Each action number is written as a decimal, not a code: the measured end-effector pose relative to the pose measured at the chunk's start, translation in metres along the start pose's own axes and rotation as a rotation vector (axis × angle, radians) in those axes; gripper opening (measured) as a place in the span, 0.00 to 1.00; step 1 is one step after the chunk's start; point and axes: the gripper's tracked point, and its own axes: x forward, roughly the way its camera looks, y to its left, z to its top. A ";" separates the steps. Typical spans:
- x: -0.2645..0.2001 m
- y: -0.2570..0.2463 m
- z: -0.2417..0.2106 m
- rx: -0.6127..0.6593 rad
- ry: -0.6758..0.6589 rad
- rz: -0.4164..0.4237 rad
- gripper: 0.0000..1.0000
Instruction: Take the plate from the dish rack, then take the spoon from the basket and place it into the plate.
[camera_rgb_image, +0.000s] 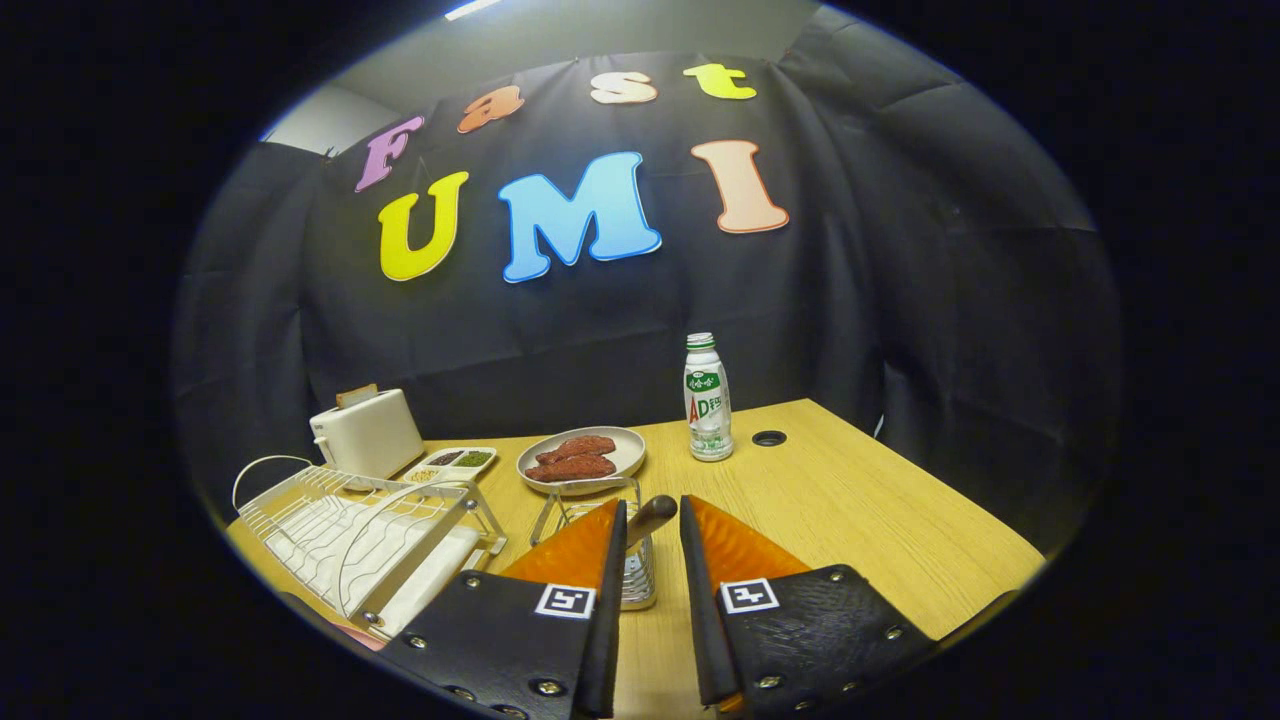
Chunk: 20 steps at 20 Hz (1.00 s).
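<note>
My gripper (655, 510) hangs low over the wooden table (850, 520), its two fingers a little apart. The brown handle of the spoon (652, 518) rises between the fingertips. It leans against the left finger, and a thin gap shows on the right side. The spoon stands in a small metal wire basket (637, 578), which sits between and under the fingers; the spoon's bowl is hidden. Left of the fingers stands a white wire dish rack (340, 535) with no plate in its slots. Just beyond the basket is a grey plate (630, 452) holding reddish-brown pieces of food.
A white toaster (365, 432) stands behind the rack, with a small compartment tray (452, 463) beside it. A plastic bottle (707, 400) stands right of the plate, near a cable hole (768, 437). Bare tabletop stretches to the right of the fingers.
</note>
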 end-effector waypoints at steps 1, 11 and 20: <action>0.003 0.002 0.000 -0.002 -0.002 0.011 0.31; 0.021 0.022 0.001 0.029 0.069 0.046 0.11; 0.023 0.036 0.035 -0.034 0.085 0.069 0.11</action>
